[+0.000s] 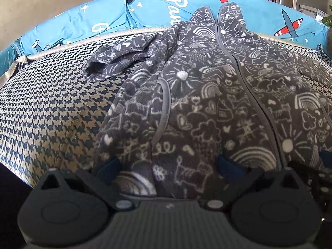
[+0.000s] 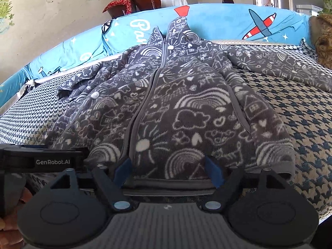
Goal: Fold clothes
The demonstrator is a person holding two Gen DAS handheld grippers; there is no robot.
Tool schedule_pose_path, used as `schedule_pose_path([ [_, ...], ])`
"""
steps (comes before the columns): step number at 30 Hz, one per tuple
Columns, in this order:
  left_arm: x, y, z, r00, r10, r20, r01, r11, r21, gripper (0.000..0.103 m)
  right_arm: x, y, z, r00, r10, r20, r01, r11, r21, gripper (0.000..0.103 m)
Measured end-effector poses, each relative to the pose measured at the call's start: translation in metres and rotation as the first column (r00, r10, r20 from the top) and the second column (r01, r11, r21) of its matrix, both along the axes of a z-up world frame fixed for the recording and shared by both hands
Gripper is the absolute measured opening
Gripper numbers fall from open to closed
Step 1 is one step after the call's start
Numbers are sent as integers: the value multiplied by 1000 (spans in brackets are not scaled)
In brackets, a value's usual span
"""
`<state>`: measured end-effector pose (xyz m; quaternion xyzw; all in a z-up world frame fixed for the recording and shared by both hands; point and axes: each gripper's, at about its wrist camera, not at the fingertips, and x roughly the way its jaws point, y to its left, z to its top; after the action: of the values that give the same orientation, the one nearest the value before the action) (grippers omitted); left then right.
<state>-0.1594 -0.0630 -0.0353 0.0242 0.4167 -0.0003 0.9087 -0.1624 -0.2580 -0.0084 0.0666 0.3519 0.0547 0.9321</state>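
Only readable text: "GenRobot.AI" on the left claw (image 2: 41, 161), poking in at the left edge of the right wrist view, plus a white cursive "Pa…" on the blue airplane-print cushion (image 2: 217, 20), half hidden by the hood.

The grey doodle-print fleece hoodie (image 2: 176, 108) lies zipped and front-up on the houndstooth couch cover (image 2: 300, 134), hood against the cushion, right sleeve stretched out, left sleeve (image 1: 116, 60) bunched up.

Both claws sit wide open at the hem, gripping nothing: left claw (image 1: 168, 166), right claw (image 2: 169, 170).
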Motion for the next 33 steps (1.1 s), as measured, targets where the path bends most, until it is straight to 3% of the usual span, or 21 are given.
schedule_pose_path([
  [8,-5,-7,14,997,-13,70,12,1000,6,103,-3,-6,8,997,-62,40,61,998,13,78],
  [17,18,-22,23,996,-39,74,39,999,-3,103,1,-14,15,988,-134,82,132,991,28,78],
  [33,66,-41,24,994,-105,42,105,994,5,103,73,-59,51,998,-39,40,36,997,62,78],
])
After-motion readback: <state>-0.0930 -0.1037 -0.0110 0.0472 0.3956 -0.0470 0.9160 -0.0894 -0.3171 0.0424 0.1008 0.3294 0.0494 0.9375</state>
